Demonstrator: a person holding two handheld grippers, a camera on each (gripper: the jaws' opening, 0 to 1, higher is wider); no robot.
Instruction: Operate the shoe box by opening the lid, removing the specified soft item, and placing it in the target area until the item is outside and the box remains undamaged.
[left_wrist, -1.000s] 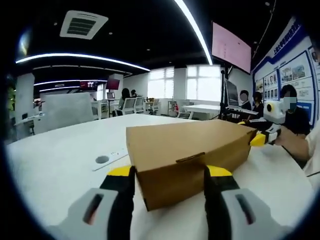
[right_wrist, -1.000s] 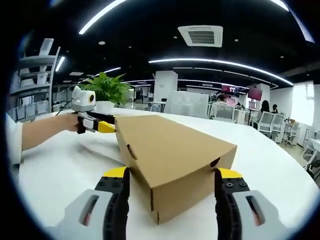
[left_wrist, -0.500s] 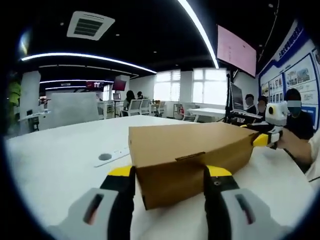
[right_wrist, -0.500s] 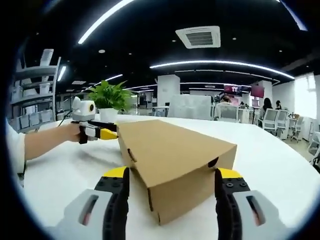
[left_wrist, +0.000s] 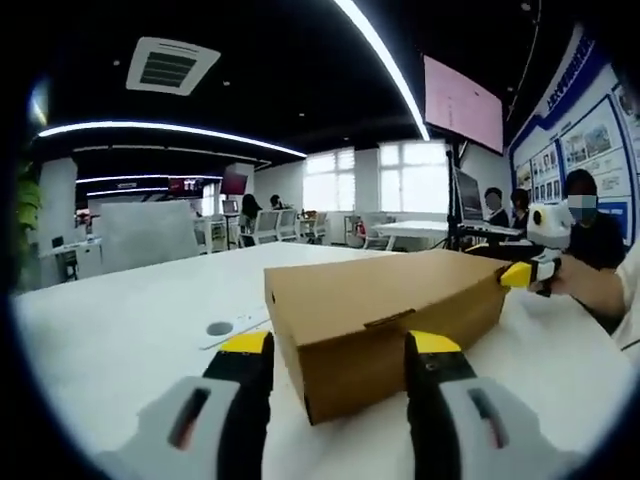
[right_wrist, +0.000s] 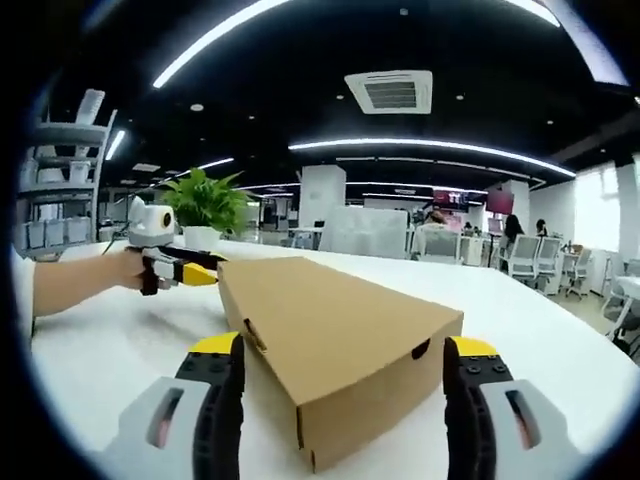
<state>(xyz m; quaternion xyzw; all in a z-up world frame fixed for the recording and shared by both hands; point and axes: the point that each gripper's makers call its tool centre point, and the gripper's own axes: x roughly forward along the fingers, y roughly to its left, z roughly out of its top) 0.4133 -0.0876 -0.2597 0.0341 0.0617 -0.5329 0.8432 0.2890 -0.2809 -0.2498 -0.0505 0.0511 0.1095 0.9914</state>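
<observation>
Cardboard filled the middle of both views: a closed brown shoe box (left_wrist: 390, 320) sat flat on a white table (left_wrist: 110, 340), its lid down. In the left gripper view the box ran from the lower centre toward the right of the frame, its near end between the left gripper (left_wrist: 337, 352)'s two yellow-tipped jaws, which stood wide apart on either side of that end; whether they touched the cardboard could not be told. At the far right of that frame the right gripper (left_wrist: 515, 275) met the box's far end, held by a person's hand (left_wrist: 590, 290). A round grey disc (left_wrist: 219, 328) lay on the table to the left of the box. In the right gripper view the box (right_wrist: 340, 345) lay across the lower centre with one corner nearest the camera, a small notch in each visible side wall. The right gripper (right_wrist: 343, 362)'s jaws were spread wide, flanking that near corner and gripping nothing. At the left of that frame the left gripper (right_wrist: 195, 272) reached the box's far end, a bare forearm (right_wrist: 75, 285) behind it. A green potted plant (right_wrist: 205, 205) stood on the table beyond, in the upper left.
</observation>
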